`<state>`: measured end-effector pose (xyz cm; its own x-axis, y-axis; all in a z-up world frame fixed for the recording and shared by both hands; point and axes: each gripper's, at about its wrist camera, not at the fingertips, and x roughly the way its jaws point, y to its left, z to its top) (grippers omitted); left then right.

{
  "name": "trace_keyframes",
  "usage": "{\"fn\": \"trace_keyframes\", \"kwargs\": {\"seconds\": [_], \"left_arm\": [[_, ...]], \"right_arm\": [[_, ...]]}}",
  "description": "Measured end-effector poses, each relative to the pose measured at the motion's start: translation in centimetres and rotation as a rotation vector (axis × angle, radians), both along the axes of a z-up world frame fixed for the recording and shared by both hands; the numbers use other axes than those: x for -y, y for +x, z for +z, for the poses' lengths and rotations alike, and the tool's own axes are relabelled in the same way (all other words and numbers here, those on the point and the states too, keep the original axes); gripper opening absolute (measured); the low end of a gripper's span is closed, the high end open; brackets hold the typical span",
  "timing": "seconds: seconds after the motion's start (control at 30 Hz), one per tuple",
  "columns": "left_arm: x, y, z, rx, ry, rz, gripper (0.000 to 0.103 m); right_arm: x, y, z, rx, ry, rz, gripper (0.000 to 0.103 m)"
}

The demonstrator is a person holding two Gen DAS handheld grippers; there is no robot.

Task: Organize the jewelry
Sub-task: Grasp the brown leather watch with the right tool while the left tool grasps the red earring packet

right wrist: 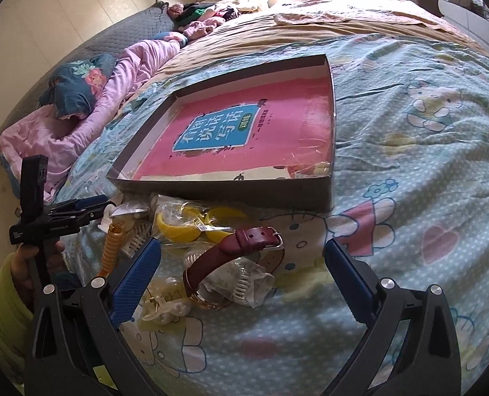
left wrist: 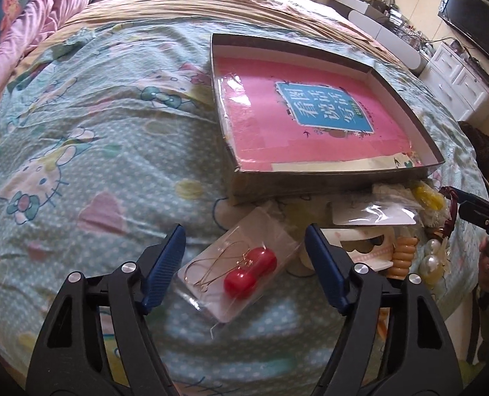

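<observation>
A shallow dark box [left wrist: 330,183] with a pink book [left wrist: 310,112] inside lies on the bed. In front of it is a heap of jewelry. My left gripper [left wrist: 244,234] is open over a clear packet of gold hoop earrings with red beads [left wrist: 244,270], with one finger on each side of it. My right gripper [right wrist: 242,252] is open around a watch with a maroon strap [right wrist: 234,250]. The box [right wrist: 231,189] and book [right wrist: 237,128] also show in the right wrist view. Yellow pieces in plastic [right wrist: 191,224], an orange coil [right wrist: 110,247] and a white clip [right wrist: 165,307] lie beside the watch.
The bed has a pale blue cartoon-print sheet [left wrist: 79,132]. Pink bedding [right wrist: 79,115] and pillows lie at its head. Pearl pieces [left wrist: 432,260] and a white card [left wrist: 373,214] are in the heap. White drawers [left wrist: 458,79] and a television [left wrist: 475,16] stand beyond the bed.
</observation>
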<state>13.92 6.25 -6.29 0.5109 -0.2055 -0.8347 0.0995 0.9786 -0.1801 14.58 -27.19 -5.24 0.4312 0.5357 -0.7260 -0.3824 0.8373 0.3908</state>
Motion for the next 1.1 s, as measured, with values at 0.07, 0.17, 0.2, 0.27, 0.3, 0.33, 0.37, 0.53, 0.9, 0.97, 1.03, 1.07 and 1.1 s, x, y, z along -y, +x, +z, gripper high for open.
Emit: {"fn": "trace_keyframes", "kwargs": {"seconds": [0.07,0.17,0.2,0.27,0.3,0.33,0.37,0.53,0.9,0.97,1.03,1.07,1.1], "left_arm": [[0.2,0.2,-0.1,0.003,-0.012,-0.008,0.061],[0.5,0.3,-0.2,0.007,-0.014,-0.021,0.053],[0.6,0.2,-0.2,0.009,-0.017,-0.027,0.051],[0.9,0.2,-0.1,0.019,-0.002,-0.030,0.038],[0.9,0.1,-0.1,0.021,-0.004,-0.034,0.036],[1.1,0.1,-0.1,0.025,-0.002,-0.037,0.033],[1.2,0.0,0.0,0.029,0.002,-0.041,0.032],[1.5,-0.5,0.8,0.076,0.025,-0.031,0.013],[1.4,-1.5,1.7,0.104,0.009,-0.029,0.008],[1.4,-1.7,1.9,0.111,0.001,-0.028,0.007],[1.5,-1.8,2.1,0.116,-0.001,-0.027,0.006],[1.5,-1.9,2.2,0.118,-0.003,-0.027,0.006],[1.5,-2.0,2.3,0.121,-0.004,-0.027,0.006]], "right_arm": [[-0.2,0.3,-0.4,-0.014,0.020,0.012,0.098],[-0.4,0.5,-1.0,-0.050,0.067,0.042,0.078],[-0.6,0.6,-1.3,-0.066,0.082,0.055,0.069],[-0.6,0.5,-1.5,-0.065,0.091,0.055,0.056],[-0.4,0.5,-1.4,-0.059,0.097,0.055,0.055],[-0.1,0.4,-1.3,-0.057,0.111,0.055,0.054],[0.0,0.3,-1.2,-0.053,0.122,0.052,0.052],[1.2,-0.4,-0.1,-0.018,0.125,0.046,0.044],[3.4,-2.3,3.3,0.147,-0.021,-0.032,0.040],[2.9,-2.9,4.5,0.221,-0.091,-0.036,0.040],[2.6,-3.4,5.6,0.283,-0.152,-0.026,0.040],[2.6,-3.5,5.9,0.301,-0.167,-0.028,0.040],[2.5,-3.6,6.4,0.323,-0.180,-0.032,0.040]]}}
